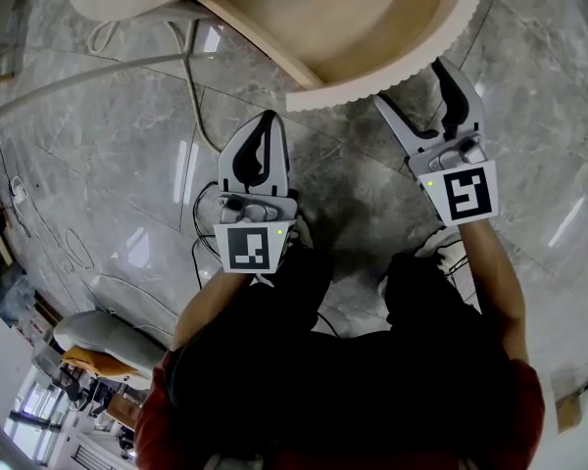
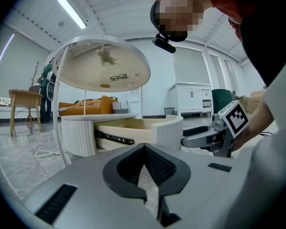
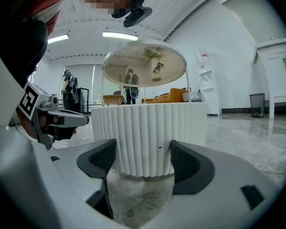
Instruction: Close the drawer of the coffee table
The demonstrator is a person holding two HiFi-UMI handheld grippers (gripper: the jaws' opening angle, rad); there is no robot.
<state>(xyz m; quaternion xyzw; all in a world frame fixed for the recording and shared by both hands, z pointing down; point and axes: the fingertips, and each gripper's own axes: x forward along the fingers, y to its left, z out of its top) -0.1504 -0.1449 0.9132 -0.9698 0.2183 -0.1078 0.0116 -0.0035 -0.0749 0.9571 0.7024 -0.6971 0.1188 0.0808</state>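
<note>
Right gripper [image 3: 144,160] spread, ribbed drawer front [image 3: 148,132] just ahead; left gripper [image 2: 144,168] pressed together.

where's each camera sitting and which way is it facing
Head view: on the person's head, facing steeply down at the floor and the coffee table's open drawer; shows both forearms, left hand-held gripper and right hand-held gripper.
Left gripper view: on the left hand-held gripper, facing along its shut jaws at the drawer's side; the right one shows.
Right gripper view: on the right hand-held gripper, facing along its open jaws at the drawer's ribbed front; the left one shows.
Shared: both gripper views show the table's round top.
</note>
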